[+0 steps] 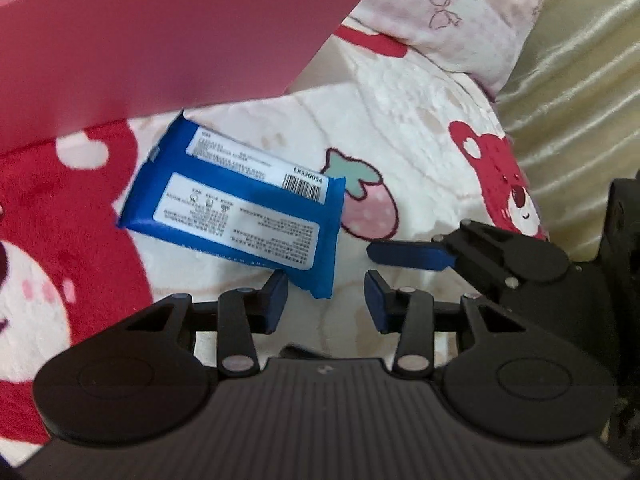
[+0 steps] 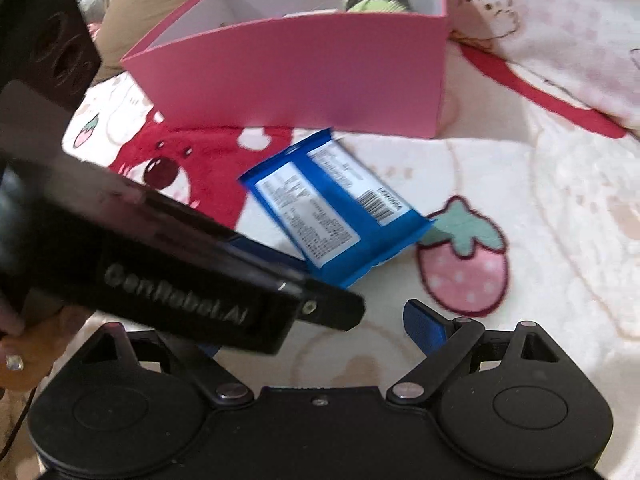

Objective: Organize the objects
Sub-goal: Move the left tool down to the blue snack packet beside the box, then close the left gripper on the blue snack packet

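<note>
One flat blue plastic packet [image 1: 236,204] with white printed labels lies label-up on a cream blanket [image 1: 420,128] with red bear and strawberry print, just beside an open pink cardboard box [image 2: 296,68]. Left hand-held gripper [image 1: 326,300]: jaws narrow, nothing between them, packet corner near one fingertip. Right hand-held gripper [image 2: 320,328]: jaws wide, empty.

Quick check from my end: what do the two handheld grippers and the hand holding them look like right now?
Both are black plastic with ribbed bodies, round pivot discs, silver rivets and linkage arms ending in blue pads. The left gripper shows both of its pads. The right gripper shows one blue pad; the other is hidden by the left tool's body, which carries grey "GenRobot.AI" lettering. A hand at the edge wears a ring.
</note>
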`<state>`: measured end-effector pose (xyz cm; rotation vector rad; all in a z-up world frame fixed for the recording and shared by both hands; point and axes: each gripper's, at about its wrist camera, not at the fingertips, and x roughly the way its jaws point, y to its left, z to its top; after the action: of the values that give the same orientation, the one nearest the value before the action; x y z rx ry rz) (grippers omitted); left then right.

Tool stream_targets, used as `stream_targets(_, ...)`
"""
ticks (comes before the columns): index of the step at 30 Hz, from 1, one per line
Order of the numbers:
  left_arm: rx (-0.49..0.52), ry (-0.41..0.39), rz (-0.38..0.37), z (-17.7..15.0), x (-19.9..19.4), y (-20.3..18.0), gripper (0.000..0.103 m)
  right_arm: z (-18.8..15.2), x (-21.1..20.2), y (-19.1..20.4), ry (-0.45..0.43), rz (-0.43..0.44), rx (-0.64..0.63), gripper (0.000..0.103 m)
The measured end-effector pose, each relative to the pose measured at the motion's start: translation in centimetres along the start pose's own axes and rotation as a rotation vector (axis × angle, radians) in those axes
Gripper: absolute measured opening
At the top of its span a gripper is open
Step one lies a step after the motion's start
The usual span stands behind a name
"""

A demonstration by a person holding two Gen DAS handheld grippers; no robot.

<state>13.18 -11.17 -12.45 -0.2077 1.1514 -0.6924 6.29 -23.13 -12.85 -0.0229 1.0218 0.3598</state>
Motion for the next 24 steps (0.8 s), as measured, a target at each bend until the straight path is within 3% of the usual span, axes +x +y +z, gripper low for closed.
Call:
stream_targets(4, -0.002, -0.041, 0.039, 0.5, -1.7, 0.9, 0.045, 0.1, -0.4, -0.5, -0.028, -0.011, -0.013, 0.086)
stream_targets(14, -0.055, -0.113, 0.232, 1.9, -2.3, 5.2, 0.046, 1.3, 0.5, 0.0, -0.036, -0.025, -0.016, 0.075)
stream_targets(16, -0.047, -0.124, 0.285, 2.1, -2.1, 5.8, 0.048, 1.4, 0.7, -0.7, -0.039, -0.038, 0.014, 0.067)
stream_targets(19, -0.058, -0.148, 0.285, 2.3, -2.1, 6.8, 0.050, 1.6, 1.0, -2.0, -0.029, -0.028, 0.074, 0.055)
stream_targets(23, -0.044, -0.168, 0.244, 2.3, -2.0, 7.1, 0.047, 1.9, 1.3, -2.7, -0.022, 0.001, 0.106, 0.052)
stream_targets(24, -0.034, -0.169, 0.227, 2.2, -2.0, 6.9, 0.041, 1.9, 1.3, -2.7, -0.024, 0.007, 0.104, 0.052)
